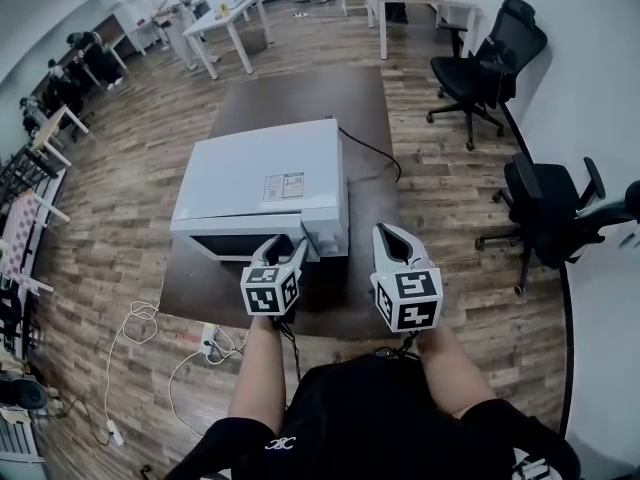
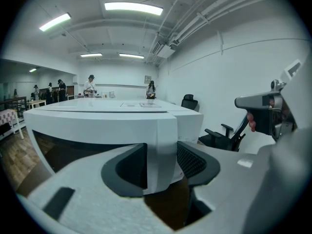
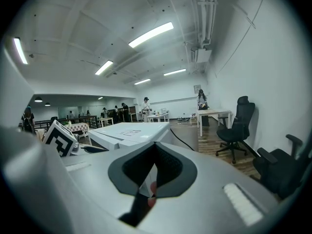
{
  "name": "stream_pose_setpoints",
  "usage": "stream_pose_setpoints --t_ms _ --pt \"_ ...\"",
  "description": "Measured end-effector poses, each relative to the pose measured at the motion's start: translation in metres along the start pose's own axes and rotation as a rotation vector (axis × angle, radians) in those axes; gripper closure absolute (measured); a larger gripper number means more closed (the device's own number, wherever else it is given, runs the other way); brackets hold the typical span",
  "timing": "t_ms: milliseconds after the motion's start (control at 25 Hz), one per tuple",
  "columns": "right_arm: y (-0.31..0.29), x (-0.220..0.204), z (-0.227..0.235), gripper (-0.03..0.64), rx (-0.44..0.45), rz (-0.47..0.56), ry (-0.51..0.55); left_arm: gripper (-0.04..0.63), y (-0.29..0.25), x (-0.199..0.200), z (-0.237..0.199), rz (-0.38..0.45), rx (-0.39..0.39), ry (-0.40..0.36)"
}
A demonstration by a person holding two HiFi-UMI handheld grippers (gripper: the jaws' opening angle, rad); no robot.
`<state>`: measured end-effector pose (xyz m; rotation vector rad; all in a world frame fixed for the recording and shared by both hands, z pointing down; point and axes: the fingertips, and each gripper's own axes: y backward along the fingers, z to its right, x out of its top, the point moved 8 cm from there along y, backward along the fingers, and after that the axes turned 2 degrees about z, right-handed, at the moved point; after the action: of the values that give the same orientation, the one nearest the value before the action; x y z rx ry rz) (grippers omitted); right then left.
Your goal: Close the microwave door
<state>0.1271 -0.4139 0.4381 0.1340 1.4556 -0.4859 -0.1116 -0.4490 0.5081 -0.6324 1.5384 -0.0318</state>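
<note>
A white microwave [image 1: 270, 173] sits on a dark brown table [image 1: 300, 93]. Its door [image 1: 235, 240] faces me and stands slightly ajar at its right edge. My left gripper [image 1: 290, 251] is at that edge. In the left gripper view the door's white edge [image 2: 162, 130] stands upright between the jaws, and both pads lie against it. My right gripper [image 1: 388, 236] hovers just right of the microwave's control panel, shut with nothing in it. The right gripper view shows the microwave's top [image 3: 129, 133] to the left, past the right gripper [image 3: 153, 172].
A black power cable [image 1: 370, 148] runs from the microwave's back across the table. Two black office chairs [image 1: 485, 68] [image 1: 550, 213] stand to the right. A power strip [image 1: 208, 340] and white cords lie on the wood floor at the left. White desks and people are far back.
</note>
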Motion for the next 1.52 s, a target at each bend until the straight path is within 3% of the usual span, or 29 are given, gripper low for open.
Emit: stream_pose_setpoints --t_ms 600,920,1120,1200,1320,1520 --pt "0.018 -0.003 -0.02 0.607 0.019 -0.002 0.03 0.374 -0.01 0.003 0.001 -0.007 0.044 0.031" --pt "0.024 -0.006 -0.023 0.607 0.013 -0.005 0.025 0.375 -0.007 0.002 0.0 0.021 0.028 0.04" --pt "0.019 -0.004 -0.038 0.607 0.04 -0.004 0.032 0.443 0.014 0.009 0.002 0.079 0.048 0.019" --pt "0.016 -0.003 -0.046 0.607 0.06 -0.004 0.033 0.574 0.027 0.012 0.003 0.084 0.089 -0.021" --pt "0.009 -0.003 -0.064 0.607 0.097 -0.004 0.037 0.588 0.049 0.019 0.003 0.106 0.107 -0.034" --pt "-0.002 0.003 -0.101 0.609 0.182 0.023 -0.012 0.588 0.095 0.031 -0.015 0.172 0.158 0.061"
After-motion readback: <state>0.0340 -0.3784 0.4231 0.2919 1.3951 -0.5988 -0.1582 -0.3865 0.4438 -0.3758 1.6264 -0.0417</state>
